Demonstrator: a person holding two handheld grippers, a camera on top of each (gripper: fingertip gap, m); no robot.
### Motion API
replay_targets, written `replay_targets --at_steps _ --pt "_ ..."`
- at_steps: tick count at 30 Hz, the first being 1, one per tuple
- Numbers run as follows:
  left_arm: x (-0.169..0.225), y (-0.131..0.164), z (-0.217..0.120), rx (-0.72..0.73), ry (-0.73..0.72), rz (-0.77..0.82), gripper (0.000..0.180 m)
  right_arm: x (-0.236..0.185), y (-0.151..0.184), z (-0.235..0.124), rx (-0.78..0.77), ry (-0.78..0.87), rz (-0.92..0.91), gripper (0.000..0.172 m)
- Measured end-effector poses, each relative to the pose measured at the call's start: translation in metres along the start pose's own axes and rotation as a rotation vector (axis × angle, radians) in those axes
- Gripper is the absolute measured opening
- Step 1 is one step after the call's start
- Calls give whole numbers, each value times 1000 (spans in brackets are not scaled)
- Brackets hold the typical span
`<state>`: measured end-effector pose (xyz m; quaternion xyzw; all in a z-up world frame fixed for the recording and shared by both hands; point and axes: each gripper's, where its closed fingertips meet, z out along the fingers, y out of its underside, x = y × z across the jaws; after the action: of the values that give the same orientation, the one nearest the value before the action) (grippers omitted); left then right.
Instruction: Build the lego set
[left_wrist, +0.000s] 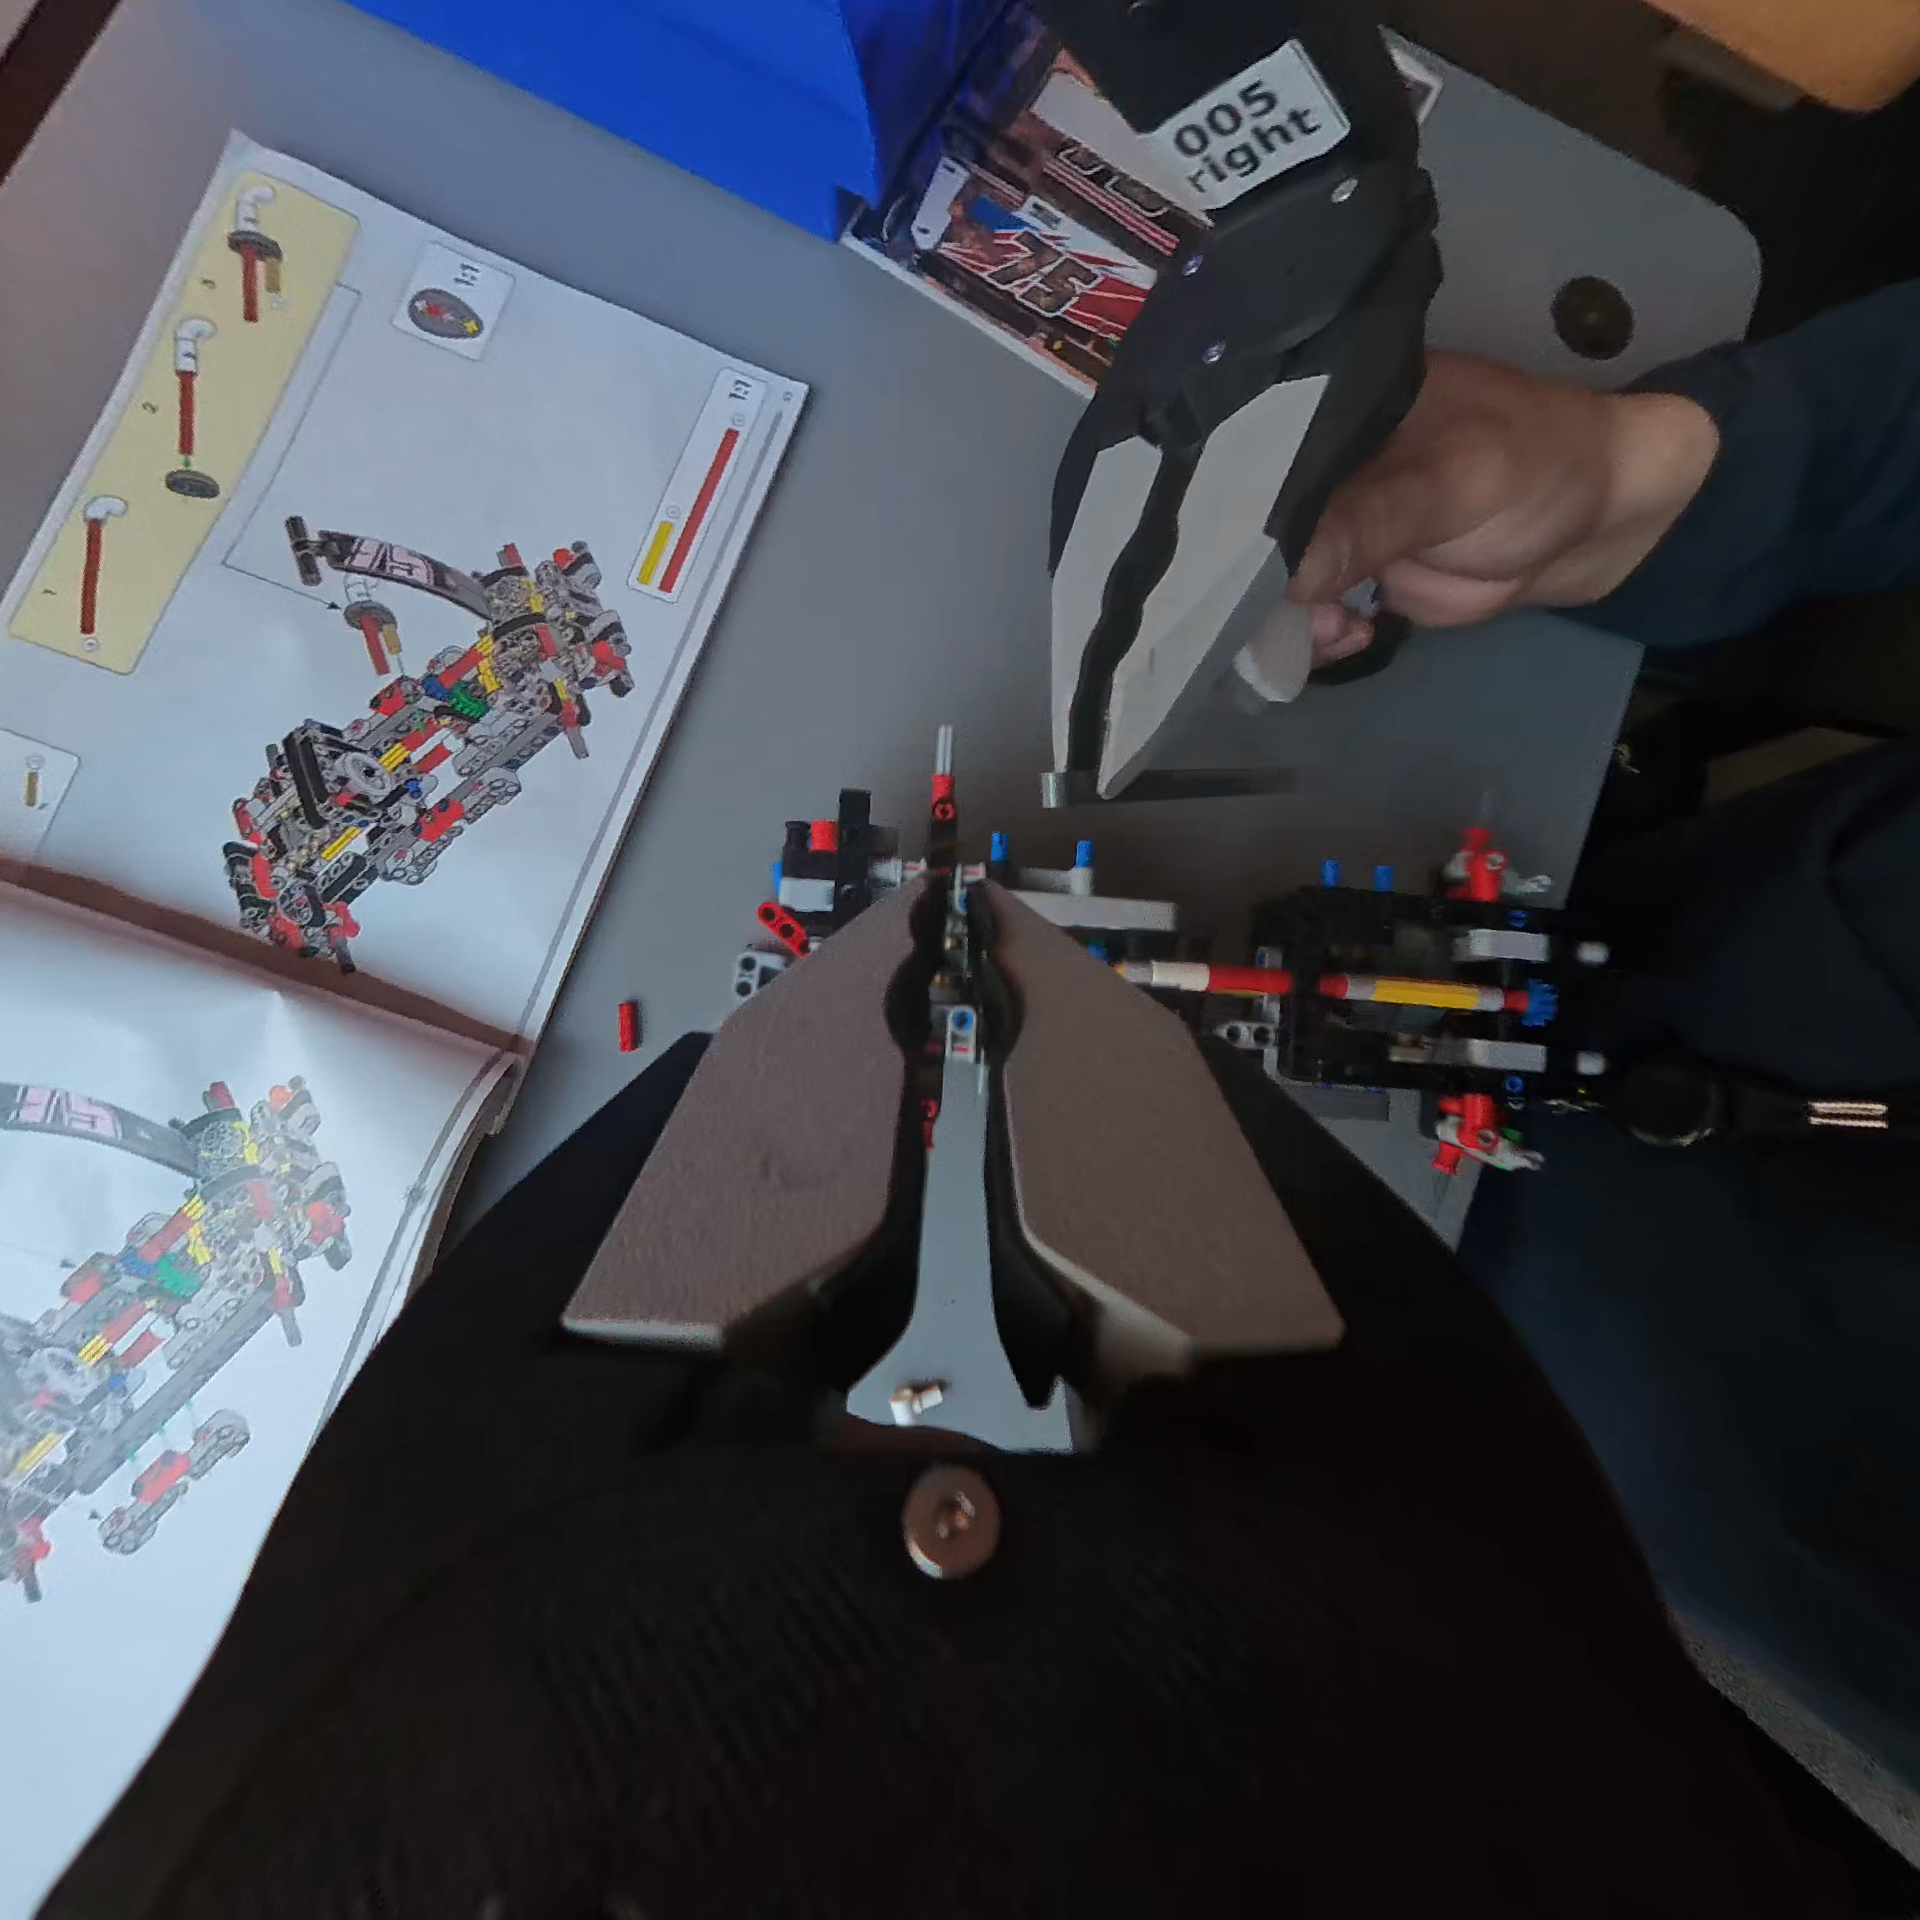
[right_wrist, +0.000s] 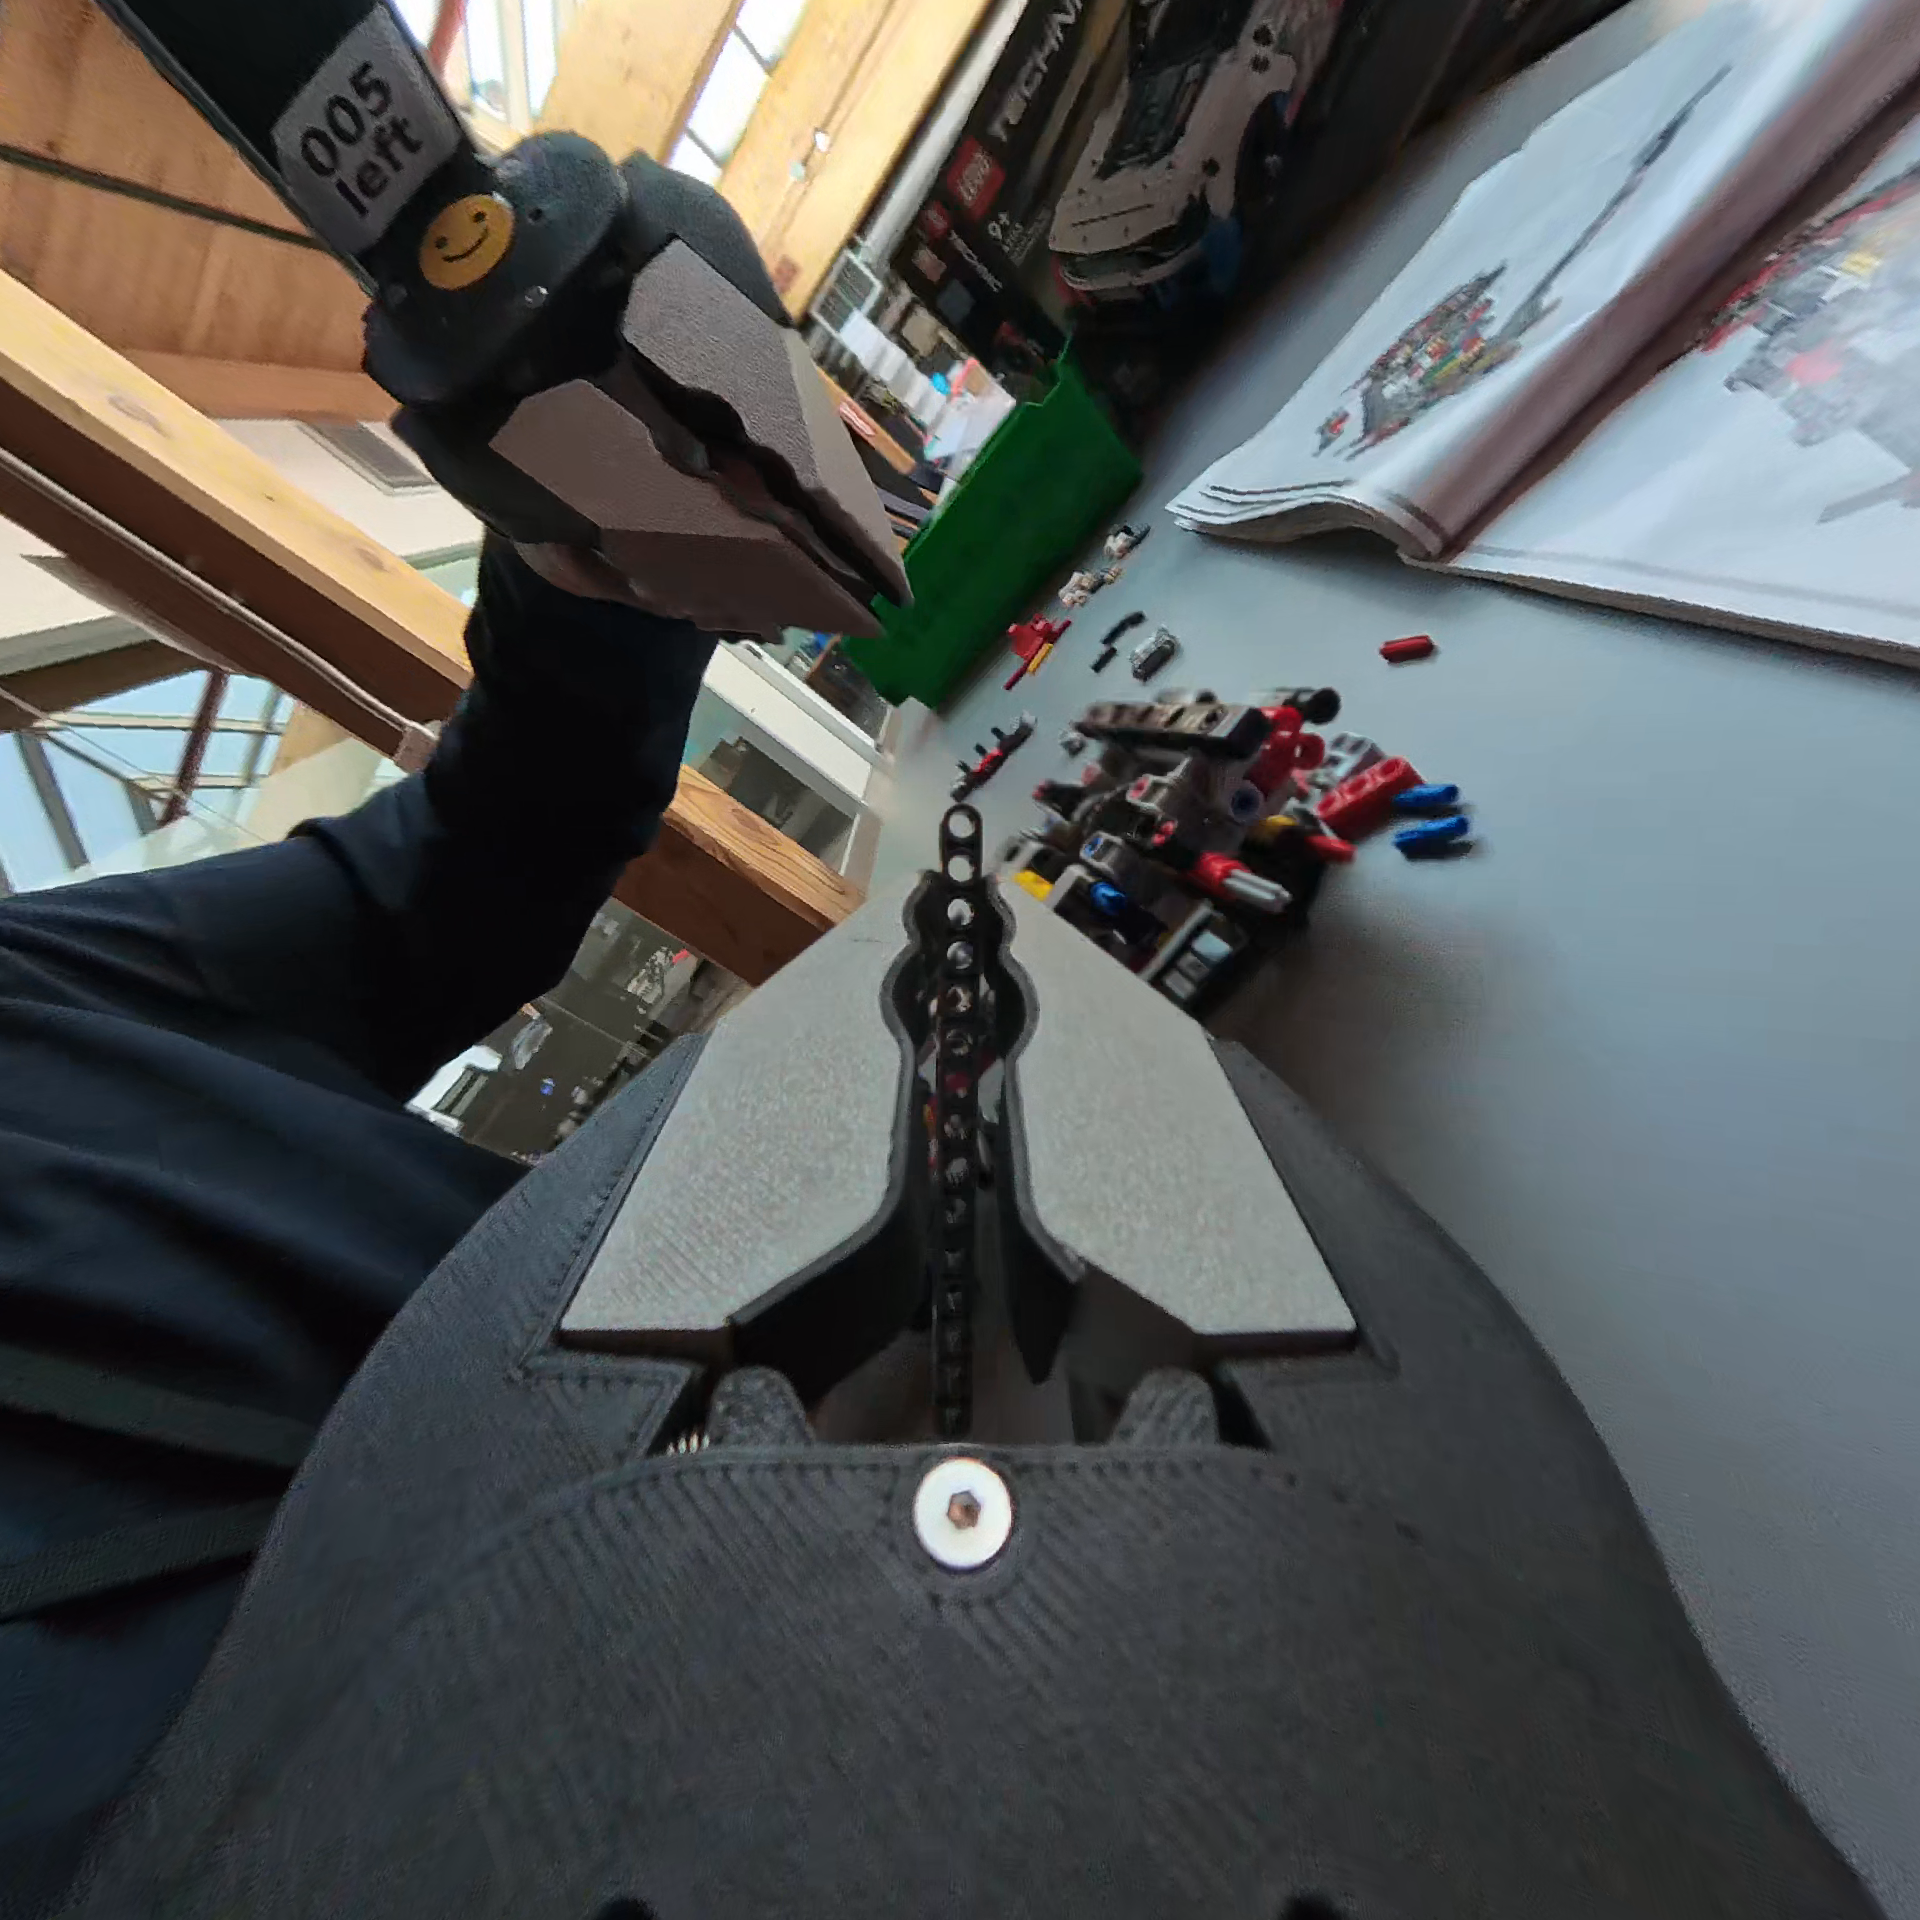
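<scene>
My left gripper (left_wrist: 954, 894) is shut, and nothing shows between its pads. In the right wrist view it (right_wrist: 888, 613) hangs in the air, above and left of the brick model. That model (left_wrist: 1403, 997) is a black, grey and red build lying on the grey table (left_wrist: 883, 571). It also shows in the right wrist view (right_wrist: 1174, 810). My right gripper (right_wrist: 961, 894) is shut on a thin black beam with holes (right_wrist: 961, 831), which runs along the fingers and pokes out past the tips. In the left wrist view a hand holds the right gripper (left_wrist: 1081, 779) just beyond the model.
An open instruction booklet (left_wrist: 416, 520) lies left of the model. A small red piece (left_wrist: 628, 1023) lies beside it. Blue pins (right_wrist: 1429, 816) and other loose parts lie around the model. A green bin (right_wrist: 997, 530), a blue bin (left_wrist: 675, 83) and a printed box (left_wrist: 1039, 260) stand farther back. The left gripper's tips are roughly 6 centimetres from the right gripper's. Both grippers' tips are roughly 15 centimetres from the small red piece (left_wrist: 628, 1023). It is also in sight in the right wrist view (right_wrist: 1414, 651).
</scene>
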<state>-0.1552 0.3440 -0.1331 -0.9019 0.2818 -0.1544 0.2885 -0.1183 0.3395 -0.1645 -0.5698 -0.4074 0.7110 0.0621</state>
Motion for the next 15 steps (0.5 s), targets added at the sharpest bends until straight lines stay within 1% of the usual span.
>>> replay_targets --at_steps 3,5,7,8,10,11,13,15 --pt "-15 18 -9 35 -32 -86 11 6 1 -3 -7 21 8 4" --pt "-21 37 -16 74 -55 -181 26 10 1 -6 -9 51 0 4" --pt "-16 56 -17 141 -42 -276 33 12 1 -9 -2 69 11 3" --pt "-13 65 -14 176 -27 -338 41 15 1 -10 -2 79 23 4" --pt "-10 81 -3 229 23 -472 59 18 4 -9 -16 81 67 3" --pt "-9 86 4 263 52 -537 64 20 7 -9 -28 83 90 4" --pt "-7 87 12 340 141 -637 66 21 13 -7 -55 82 131 3" --pt "-4 77 17 417 233 -699 71 24 16 -5 -66 85 167 3"
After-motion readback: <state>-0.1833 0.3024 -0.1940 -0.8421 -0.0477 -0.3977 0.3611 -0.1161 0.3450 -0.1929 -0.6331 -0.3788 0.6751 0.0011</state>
